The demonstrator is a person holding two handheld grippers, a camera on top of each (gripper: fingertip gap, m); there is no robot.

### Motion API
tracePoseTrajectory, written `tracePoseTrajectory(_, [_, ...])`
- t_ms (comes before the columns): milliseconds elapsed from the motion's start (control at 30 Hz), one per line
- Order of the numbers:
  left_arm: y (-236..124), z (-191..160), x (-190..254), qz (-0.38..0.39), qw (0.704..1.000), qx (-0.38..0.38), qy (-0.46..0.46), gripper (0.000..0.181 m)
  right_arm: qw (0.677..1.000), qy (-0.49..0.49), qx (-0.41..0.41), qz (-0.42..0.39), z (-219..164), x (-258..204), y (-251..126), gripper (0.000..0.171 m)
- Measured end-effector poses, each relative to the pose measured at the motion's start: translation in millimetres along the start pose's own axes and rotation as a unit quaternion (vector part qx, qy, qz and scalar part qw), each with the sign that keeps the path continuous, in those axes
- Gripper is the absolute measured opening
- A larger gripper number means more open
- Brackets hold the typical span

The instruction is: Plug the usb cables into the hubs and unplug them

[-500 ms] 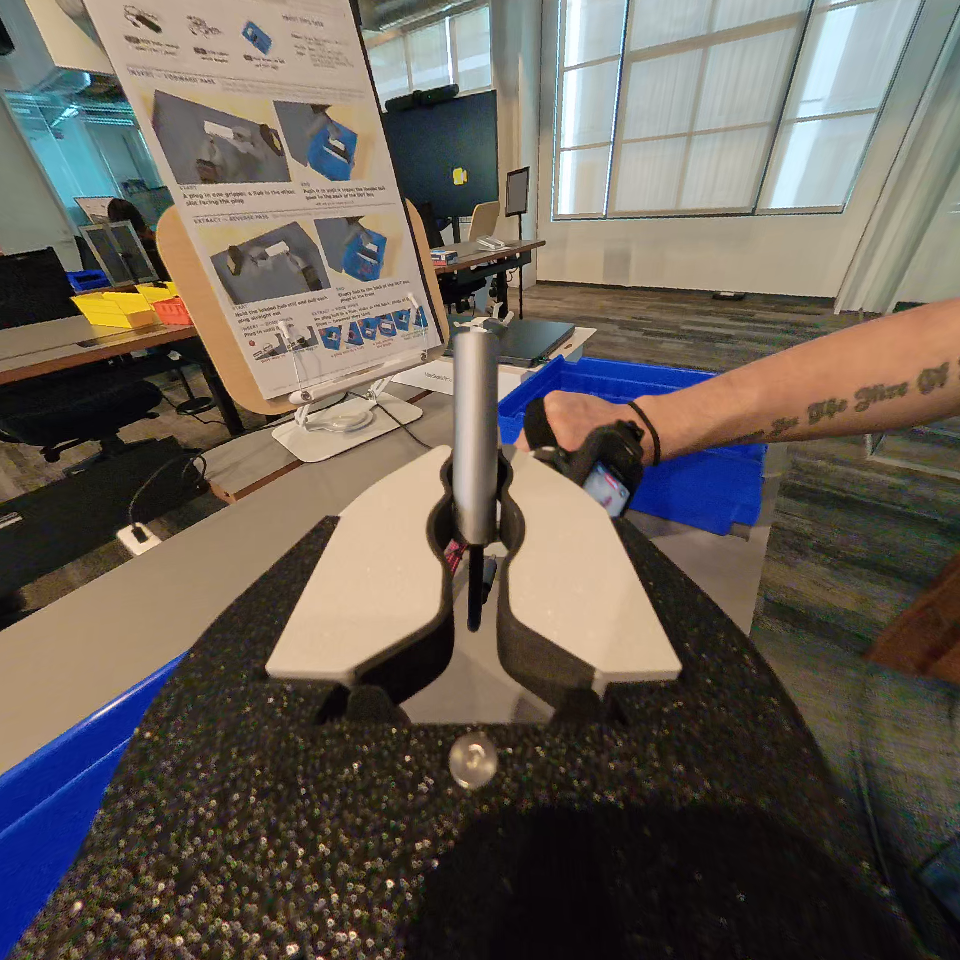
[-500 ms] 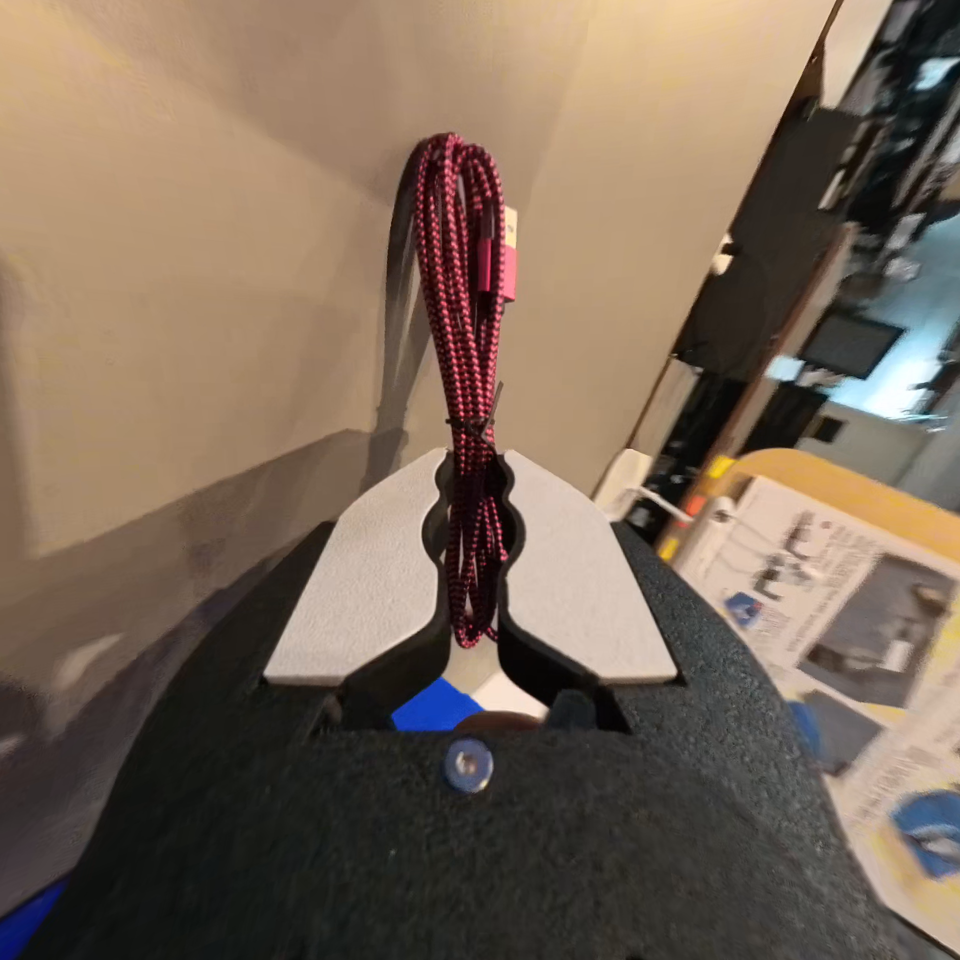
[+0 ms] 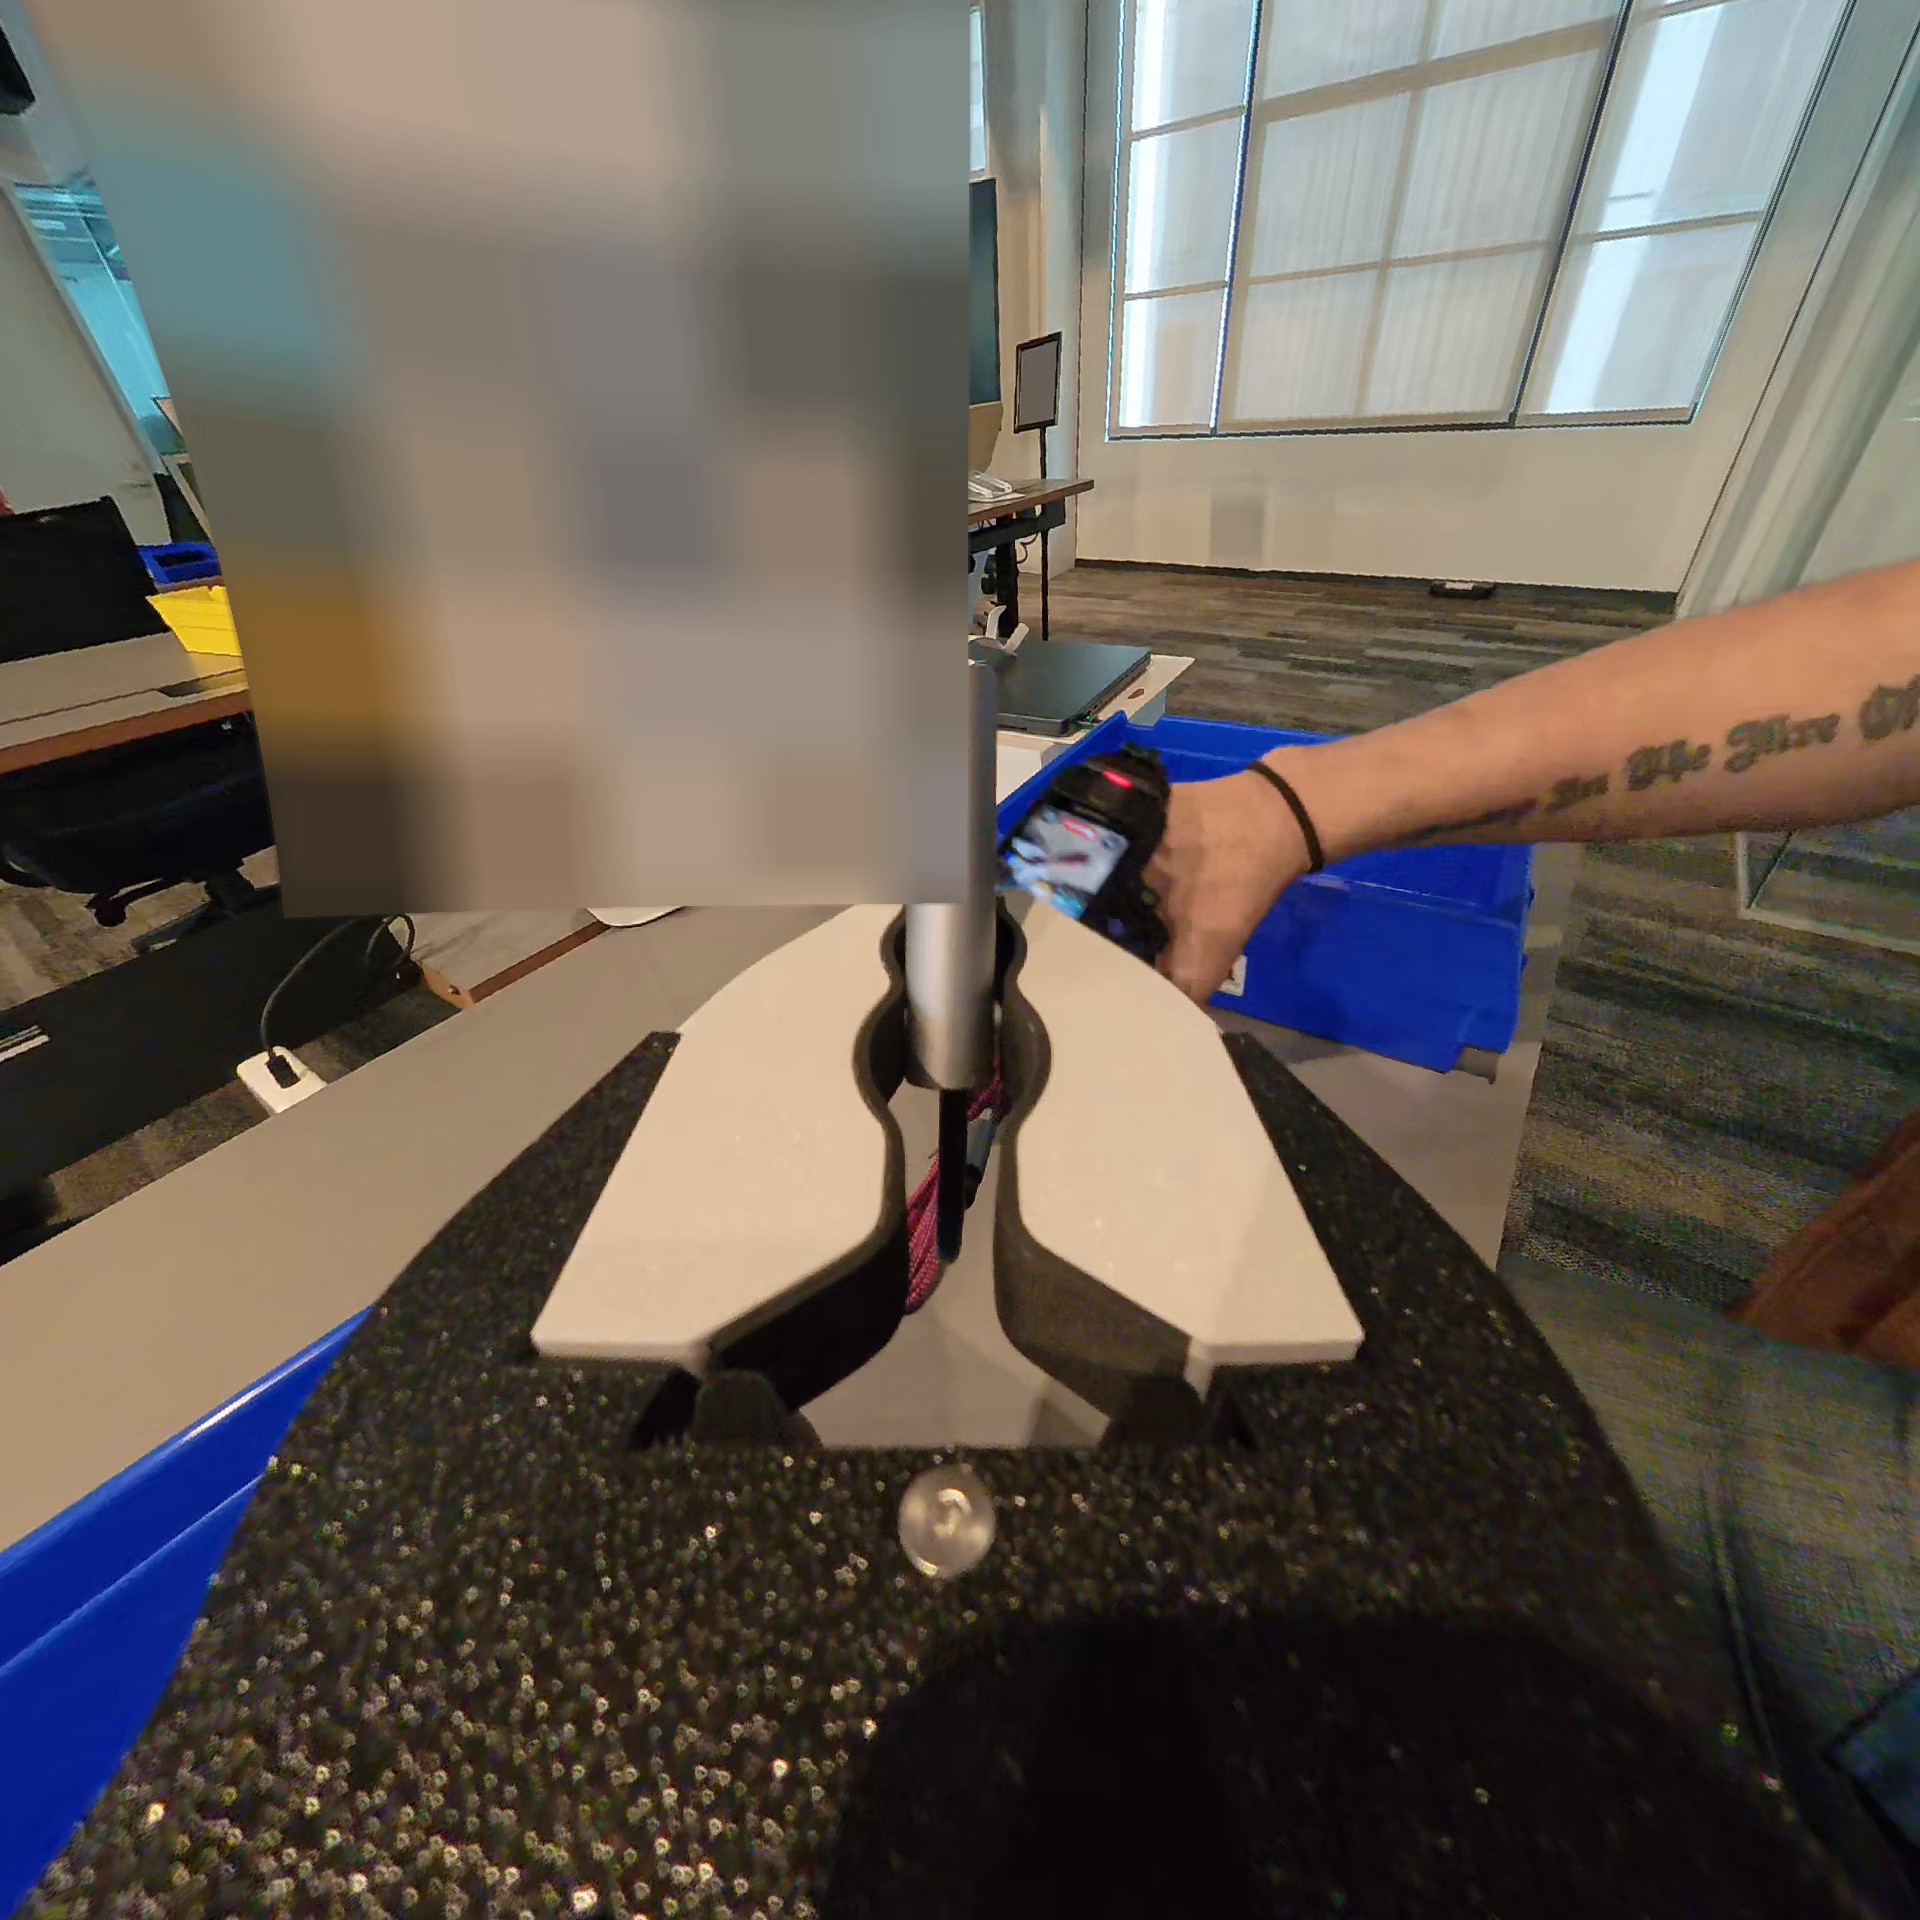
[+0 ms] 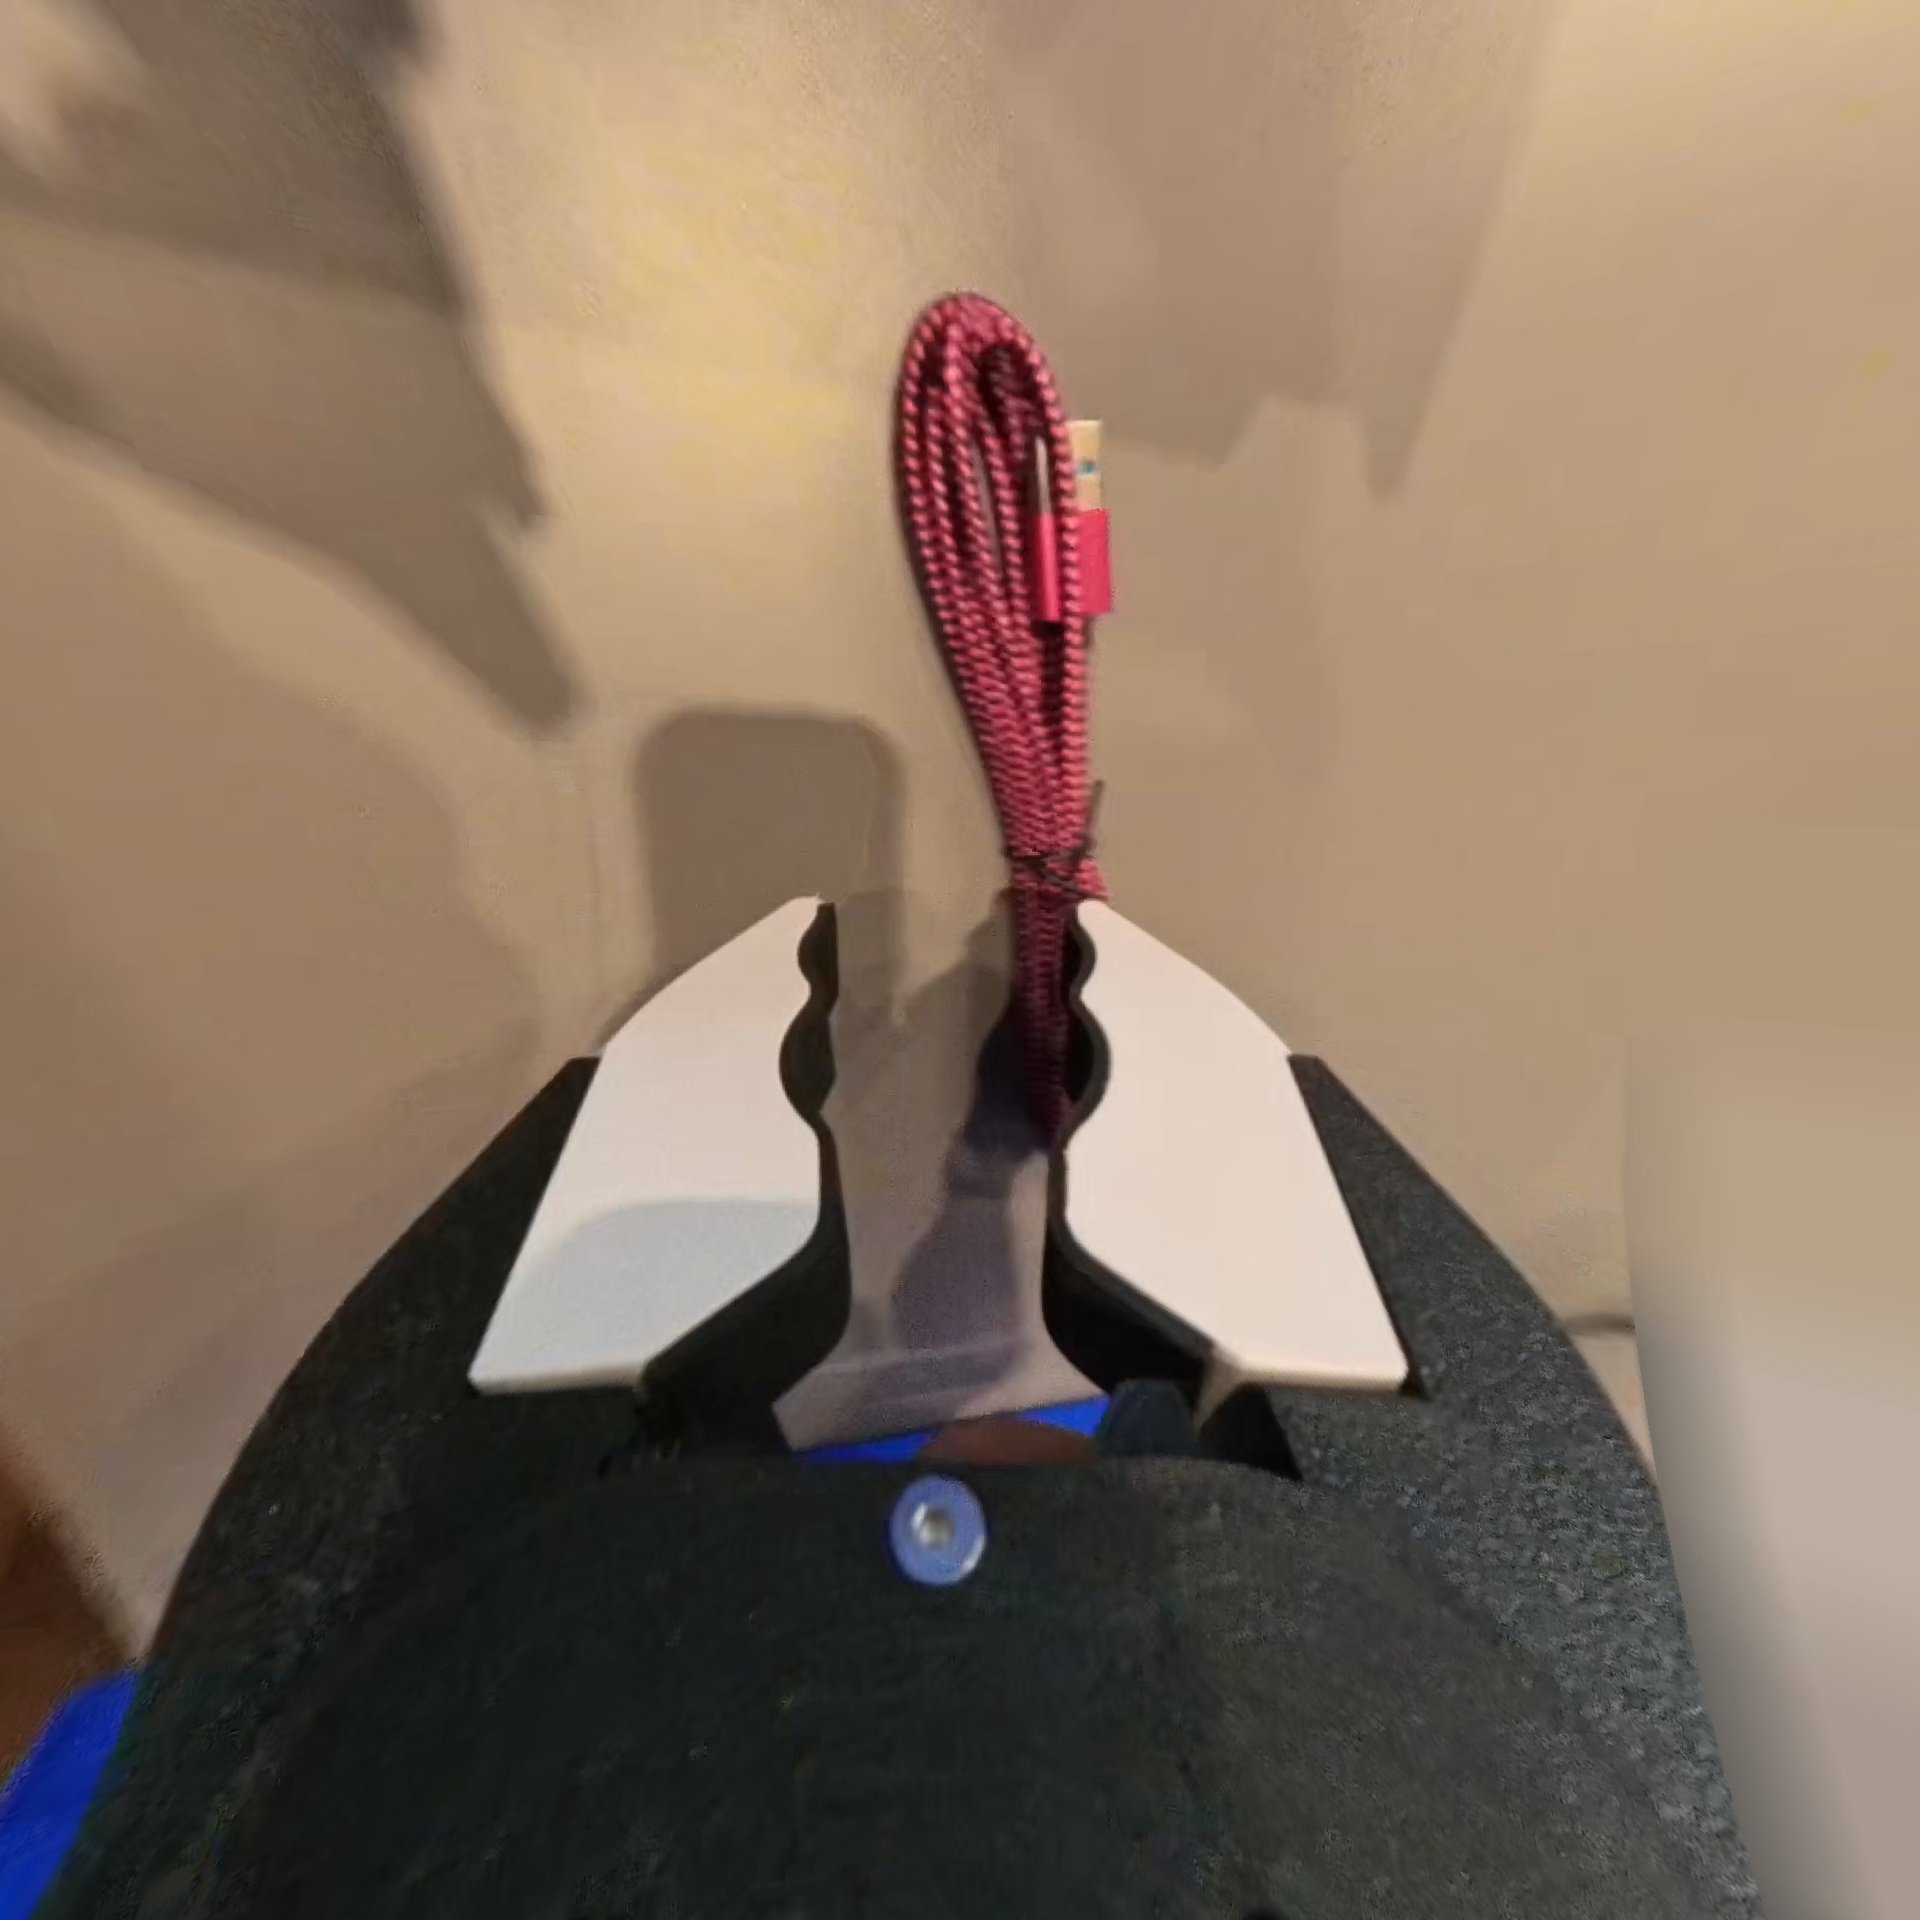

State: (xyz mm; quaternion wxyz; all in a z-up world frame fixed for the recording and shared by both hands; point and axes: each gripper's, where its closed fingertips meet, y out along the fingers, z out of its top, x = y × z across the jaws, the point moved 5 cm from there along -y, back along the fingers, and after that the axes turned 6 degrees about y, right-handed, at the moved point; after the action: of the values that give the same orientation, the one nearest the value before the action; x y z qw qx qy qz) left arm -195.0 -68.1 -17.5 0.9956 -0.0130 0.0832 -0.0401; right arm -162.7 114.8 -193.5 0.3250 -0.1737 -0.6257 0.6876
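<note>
Since the earlier frame the right claw (image 4: 951,925) is spread apart, the coiled red braided USB cable (image 4: 1023,665) leaning only on its right finger, while the left claw (image 3: 948,935) is kept pinched on the grey hub (image 3: 948,977); the cable's plug is best regripped squarely before insertion.

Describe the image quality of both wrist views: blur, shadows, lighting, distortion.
Left wrist view: sharp, daylit by big windows, wide-angle bending at the edges; a mosaic patch covers the upper left, hiding the top of the grey hub in the left gripper. Right wrist view: soft motion blur, warm dim light; the red braided cable and right gripper cast shadows on the beige surface.
</note>
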Motion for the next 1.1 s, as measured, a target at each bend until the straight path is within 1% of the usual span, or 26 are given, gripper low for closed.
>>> tracePoseTrajectory(100, [0, 0, -1, 0.001, 1.0, 0.0, 0.0, 0.012, 0.985, 0.09, 0.021, 0.143, 4, 4, -13, 0.038])
tracePoseTrajectory(133, [0, 0, -1, 0.001, 1.0, 0.0, -0.001, 0.012, 0.975, 0.124, 0.024, 0.182, 4, 10, -16, 0.035])
tracePoseTrajectory(200, [0, 0, 0, 0.001, 1.0, -0.001, 0.0, 0.012, 0.95, 0.18, 0.035, 0.252, 5, 24, -22, 0.023])
tracePoseTrajectory(233, [1, 0, 0, 0.001, 1.0, -0.002, 0.001, 0.012, 0.939, 0.205, 0.035, 0.275, 5, 32, -22, 0.022])
tracePoseTrajectory(300, [1, 0, 1, 0.0, 1.0, -0.003, 0.002, 0.012, 0.927, 0.236, 0.02, 0.29, 0, 47, -15, 0.026])
tracePoseTrajectory(367, [1, -1, 1, 0.0, 1.0, -0.004, 0.003, 0.012, 0.927, 0.233, -0.008, 0.294, -6, 52, -4, 0.03])
tracePoseTrajectory(433, [0, -1, 0, 0.0, 1.0, -0.004, 0.001, 0.012, 0.934, 0.212, -0.028, 0.287, -10, 53, 7, 0.035])
tracePoseTrajectory(567, [0, -5, -4, -0.002, 1.0, -0.004, -0.006, 0.012, 0.955, 0.159, -0.053, 0.245, -18, 56, 20, 0.037])
tracePoseTrajectory(767, [2, -6, -3, -0.005, 1.0, -0.007, -0.006, 0.012, 0.949, 0.154, -0.083, 0.261, -32, 58, 22, 0.037])
tracePoseTrajectory(833, [3, -6, -2, -0.005, 1.0, -0.007, -0.006, 0.012, 0.946, 0.16, -0.093, 0.267, -35, 58, 23, 0.032])
tracePoseTrajectory(900, [3, -6, -2, -0.006, 1.0, -0.008, -0.006, 0.012, 0.946, 0.152, -0.109, 0.265, -36, 53, 23, 0.022])
tracePoseTrajectory(1000, [3, -6, -1, -0.006, 1.0, -0.008, -0.005, 0.012, 0.96, 0.131, -0.11, 0.221, -34, 51, 21, 0.015])
tracePoseTrajectory(1100, [3, -5, -1, -0.005, 1.0, -0.007, -0.005, 0.012, 0.976, 0.104, -0.093, 0.165, -32, 48, 11, 0.01])
